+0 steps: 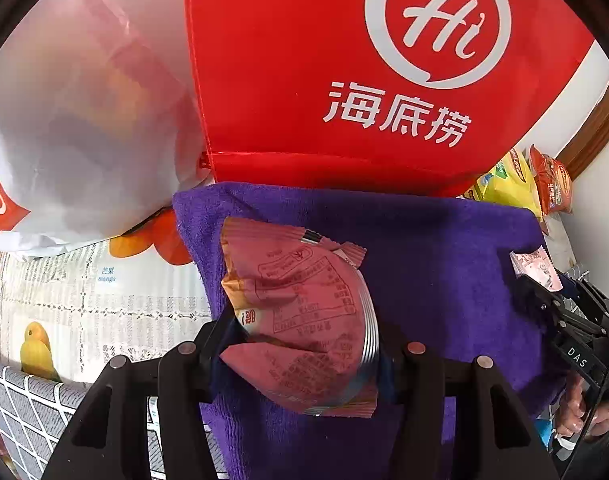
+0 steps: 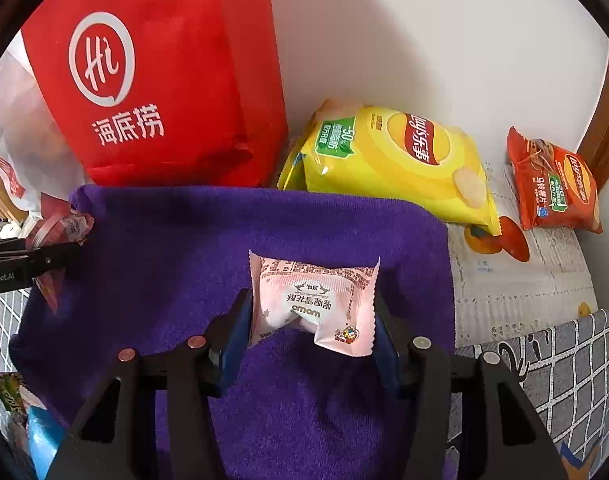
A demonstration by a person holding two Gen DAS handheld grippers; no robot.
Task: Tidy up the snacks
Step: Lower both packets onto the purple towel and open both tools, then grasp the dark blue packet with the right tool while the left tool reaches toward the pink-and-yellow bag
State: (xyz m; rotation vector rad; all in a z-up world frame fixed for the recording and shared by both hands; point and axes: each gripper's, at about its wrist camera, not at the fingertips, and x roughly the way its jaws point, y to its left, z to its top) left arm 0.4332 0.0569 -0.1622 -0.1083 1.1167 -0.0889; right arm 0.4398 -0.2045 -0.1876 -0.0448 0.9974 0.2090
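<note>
My left gripper [image 1: 300,344] is shut on a red-pink snack packet [image 1: 300,312] and holds it above a purple towel [image 1: 444,256]. My right gripper [image 2: 312,316] is shut on a pale pink snack packet [image 2: 312,300] over the same purple towel [image 2: 164,248]. The right gripper with its pink packet also shows at the right of the left wrist view [image 1: 538,276]. The left gripper and its red packet show at the left edge of the right wrist view [image 2: 60,232].
A red tote bag [image 1: 344,72] stands behind the towel, also in the right wrist view [image 2: 156,80]. A white plastic bag [image 1: 76,120] is to its left. A yellow chip bag [image 2: 396,160] and an orange chip bag [image 2: 552,188] lie by the wall.
</note>
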